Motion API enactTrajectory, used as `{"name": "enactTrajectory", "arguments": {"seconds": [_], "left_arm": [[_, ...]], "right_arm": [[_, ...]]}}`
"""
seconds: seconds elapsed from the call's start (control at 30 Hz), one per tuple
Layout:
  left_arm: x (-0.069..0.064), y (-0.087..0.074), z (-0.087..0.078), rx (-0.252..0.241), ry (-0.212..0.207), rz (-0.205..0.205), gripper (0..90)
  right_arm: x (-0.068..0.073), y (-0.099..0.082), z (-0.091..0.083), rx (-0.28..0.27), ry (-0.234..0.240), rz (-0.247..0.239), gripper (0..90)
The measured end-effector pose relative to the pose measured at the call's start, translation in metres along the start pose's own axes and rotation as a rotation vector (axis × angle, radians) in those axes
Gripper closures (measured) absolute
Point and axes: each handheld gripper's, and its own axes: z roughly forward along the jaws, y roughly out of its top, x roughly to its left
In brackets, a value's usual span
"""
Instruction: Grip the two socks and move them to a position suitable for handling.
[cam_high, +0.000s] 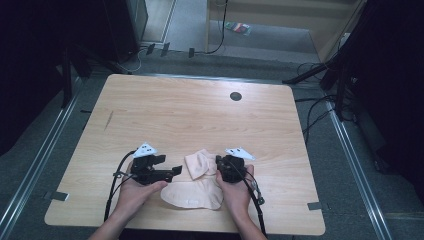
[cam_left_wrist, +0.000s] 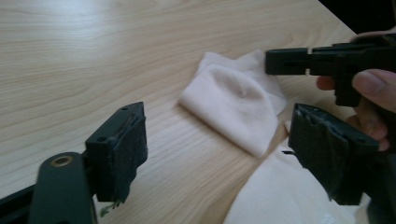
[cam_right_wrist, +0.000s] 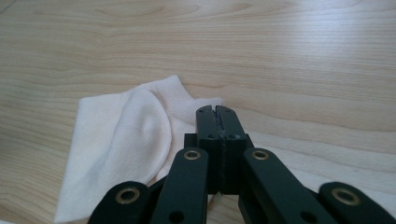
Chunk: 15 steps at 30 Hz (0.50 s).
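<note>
While your left hand-held gripper (cam_high: 176, 170) hovers just left of the socks, its jaws stand well apart with nothing between them. One pale sock (cam_high: 192, 195) lies flat near the desk's (cam_high: 200, 115) front edge, long axis running left to right. A second, folded sock (cam_high: 200, 164) rests on it, angled toward the far side. Your right hand-held gripper (cam_high: 218, 161) has its jaws pressed together at the folded sock's right edge; I cannot tell whether fabric is pinched.
</note>
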Motion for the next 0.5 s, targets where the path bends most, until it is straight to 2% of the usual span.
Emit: {"name": "enactTrajectory", "arguments": {"seconds": [0.1, 0.2, 0.33, 0.43, 0.5], "left_arm": [[-0.007, 0.002, 0.006, 0.015, -0.023, 0.024, 29.9], [-0.009, 0.004, 0.012, 0.009, -0.013, 0.021, 34.6], [-0.009, 0.007, 0.021, 0.001, -0.007, 0.01, 38.4], [-0.013, 0.01, 0.028, 0.021, -0.012, 0.01, 40.3], [-0.017, 0.013, 0.033, 0.038, -0.008, 0.027, 40.6]], "right_arm": [[0.006, -0.002, 0.003, -0.007, -0.005, -0.024, 90.0], [0.01, -0.002, 0.004, -0.011, -0.004, -0.033, 90.0], [0.015, -0.002, 0.005, -0.01, 0.006, -0.037, 90.0], [0.017, -0.001, 0.006, -0.01, 0.005, -0.041, 90.0], [0.018, -0.001, 0.007, -0.008, 0.002, -0.053, 90.0]]}}
